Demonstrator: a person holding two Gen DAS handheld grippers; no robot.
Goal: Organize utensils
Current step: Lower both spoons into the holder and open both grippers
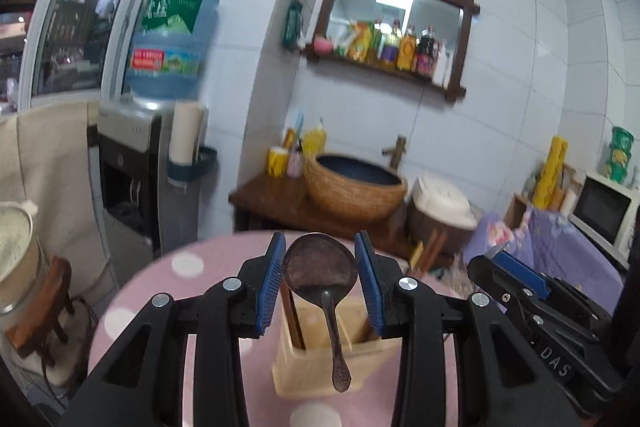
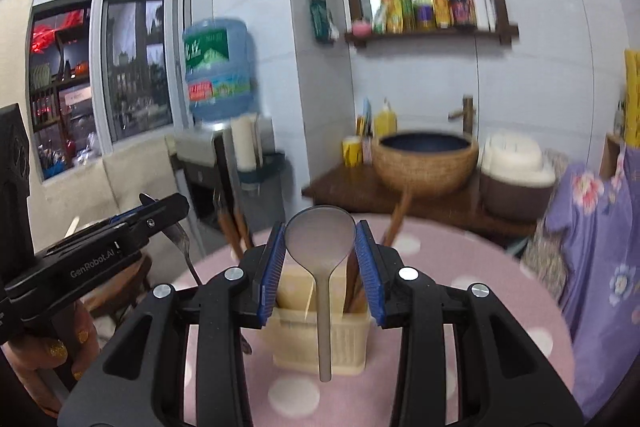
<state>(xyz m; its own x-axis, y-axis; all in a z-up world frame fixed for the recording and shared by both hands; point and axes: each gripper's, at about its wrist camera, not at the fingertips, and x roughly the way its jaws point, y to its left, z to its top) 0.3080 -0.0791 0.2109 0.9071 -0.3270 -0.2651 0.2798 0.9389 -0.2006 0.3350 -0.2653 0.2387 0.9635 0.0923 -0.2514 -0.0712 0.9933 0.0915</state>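
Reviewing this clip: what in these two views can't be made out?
- Holder contents: left wrist view, spoon and left gripper fingers cover the opening.
- Holder's inside: right wrist view, ladle and right gripper block it.
- Fork handle: right wrist view, hidden behind the right gripper's body.
- Shelf bottles: both views, labels blurred and too small.
- Table near edge: cut off by the frame.

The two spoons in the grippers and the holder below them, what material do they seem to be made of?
The dark spoon in the left gripper looks like tarnished metal: dull brown bowl, embossed handle end. The grey spoon in the right gripper looks like brushed steel or matte plastic; unclear. The utensil holder seems cream plastic with a ribbed base.
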